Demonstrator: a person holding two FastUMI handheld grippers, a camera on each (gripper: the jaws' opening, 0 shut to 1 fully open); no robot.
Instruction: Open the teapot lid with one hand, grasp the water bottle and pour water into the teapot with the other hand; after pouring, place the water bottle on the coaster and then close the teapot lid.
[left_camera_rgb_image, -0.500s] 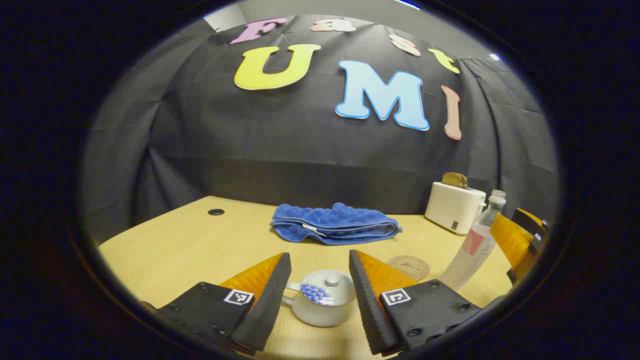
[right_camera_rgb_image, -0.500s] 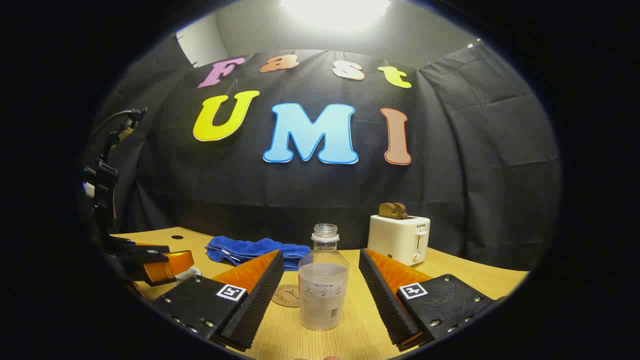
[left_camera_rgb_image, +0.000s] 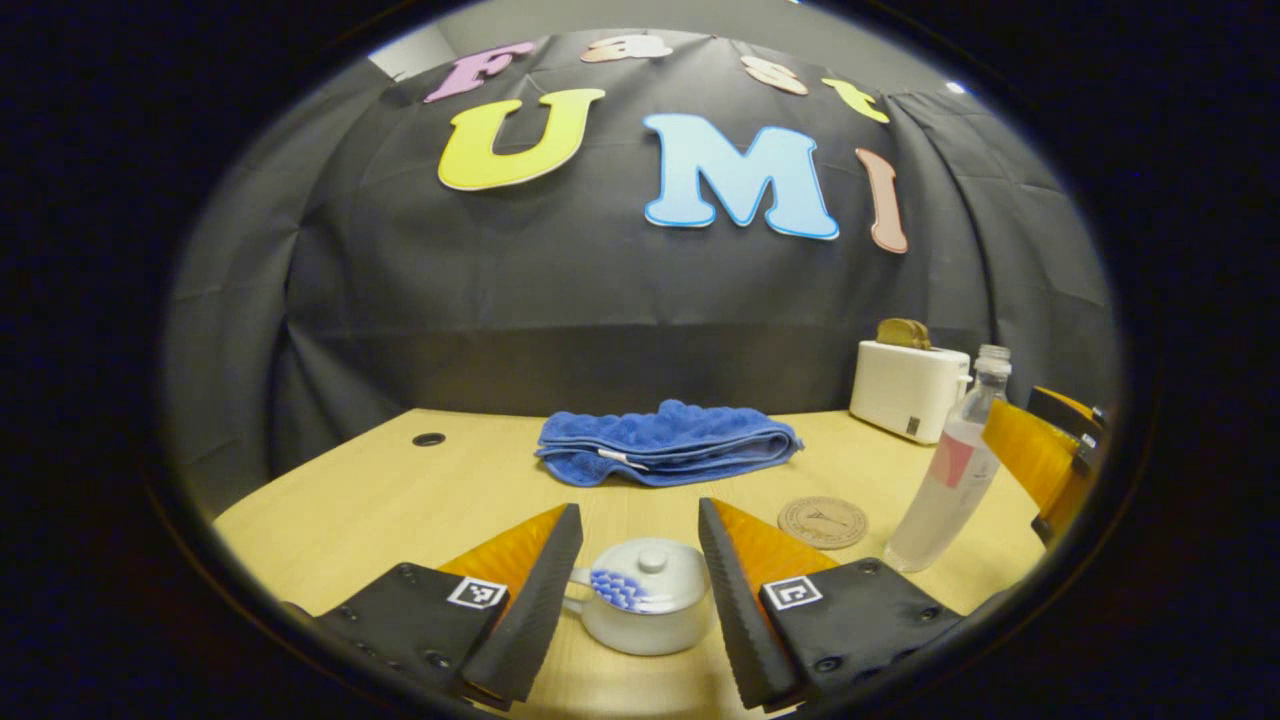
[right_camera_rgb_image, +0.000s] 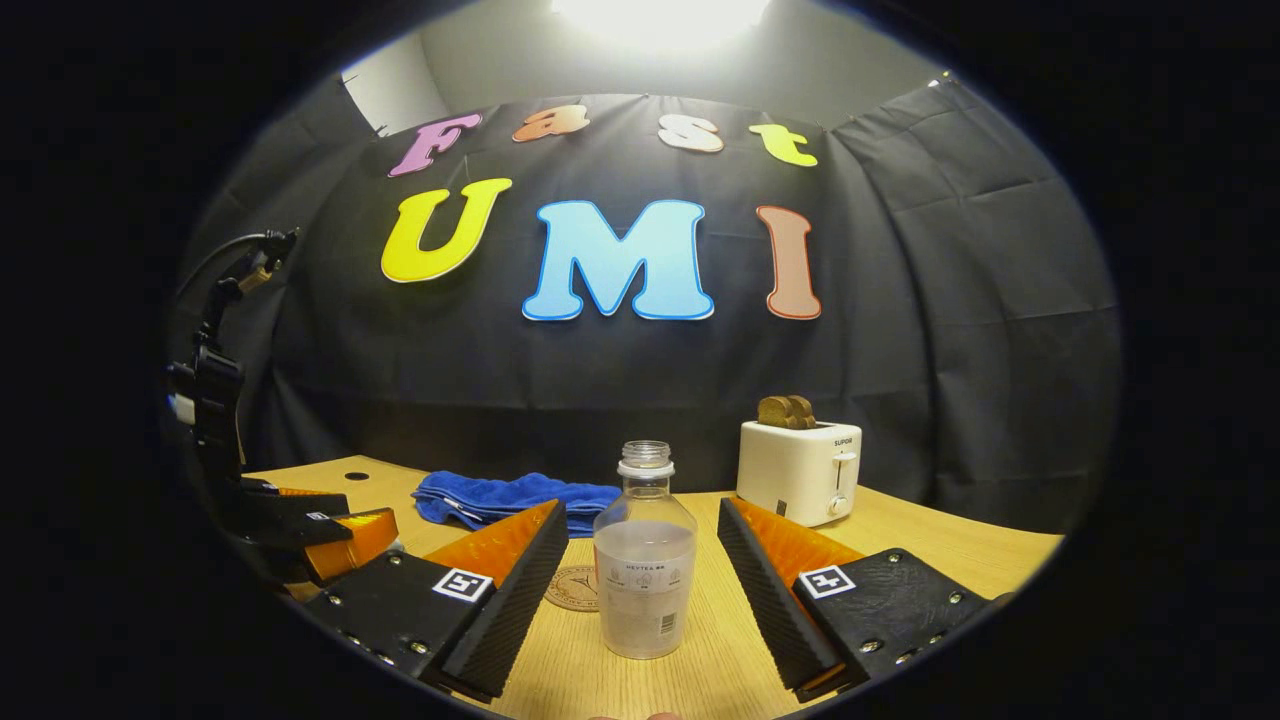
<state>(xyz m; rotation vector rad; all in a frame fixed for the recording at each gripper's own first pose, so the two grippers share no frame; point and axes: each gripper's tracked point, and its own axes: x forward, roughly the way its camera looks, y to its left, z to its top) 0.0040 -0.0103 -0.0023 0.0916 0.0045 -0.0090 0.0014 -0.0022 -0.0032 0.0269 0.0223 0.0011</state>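
1. Now poised: left gripper (left_camera_rgb_image: 640, 570) wide open, holding nothing, fingers straddling the teapot (left_camera_rgb_image: 640, 610) without touching it.
2. Sits near, on the wooden table (left_camera_rgb_image: 380, 500), lid (left_camera_rgb_image: 648, 578) on, small round knob (left_camera_rgb_image: 652, 558) on top, handle to the left.
3. Looks like glazed ceramic: stiff, smooth, likely slippery and breakable. Best taken by the knob, pinched squarely and lifted straight up, since a loose lid could slide off the pads.
4. Right gripper (right_camera_rgb_image: 640, 590) likewise spread wide and empty, water bottle (right_camera_rgb_image: 645, 560) standing upright between its fingers, clear of both.
5. Uncapped and partly filled, so fairly light but prone to slosh; thin clear plastic probably yields under a hard squeeze. Suggests gripping the body low and gently, keeping upright until over the pot.
6. Coaster (left_camera_rgb_image: 822, 522) lies flat just left of the bottle, beyond the teapot; blue towel (left_camera_rgb_image: 665, 455) and toaster (left_camera_rgb_image: 908, 390) farther back.
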